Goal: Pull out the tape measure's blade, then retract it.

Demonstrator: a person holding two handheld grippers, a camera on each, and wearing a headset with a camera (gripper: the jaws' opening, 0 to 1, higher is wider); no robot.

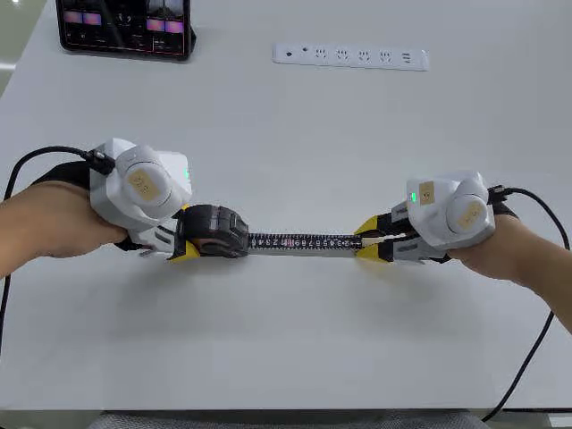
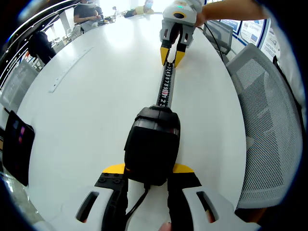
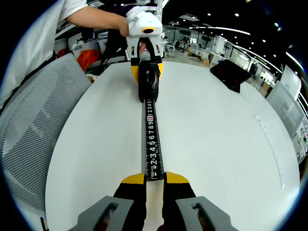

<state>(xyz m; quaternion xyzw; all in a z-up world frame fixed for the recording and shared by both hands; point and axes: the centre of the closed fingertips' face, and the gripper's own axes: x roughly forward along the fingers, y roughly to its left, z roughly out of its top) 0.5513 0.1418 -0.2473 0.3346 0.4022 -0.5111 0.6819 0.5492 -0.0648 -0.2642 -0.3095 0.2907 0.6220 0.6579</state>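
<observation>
Black plastic case of the tape measure (image 1: 214, 231) low on the white table (image 1: 286, 125), toward the near edge in the head view, squeezed at its sides between the yellow-tipped jaws of the left gripper (image 1: 185, 234). Drawn out of the case toward the right: the blade (image 1: 299, 241), black with white numerals, lying flat and straight along the tabletop. Ends between the jaws of the right gripper (image 1: 367, 239), clenched on its tip. Grippers facing each other, well apart, with nothing but the blade spanning the gap (numerals counting up from the right gripper's side, as read in the right gripper view). A hand behind each gripper: left hand (image 1: 54, 223) at the left edge, right hand (image 1: 496, 246) at the right edge, both resting low over the tabletop. Farther back on the table, a white power strip (image 1: 350, 55) lying flat, and a dark tablet (image 1: 125, 25) with a lit screen at the far left corner, both well apart from the tape measure. Beside the table's near edge, in the left gripper view, a grey mesh chair (image 2: 269, 120).
</observation>
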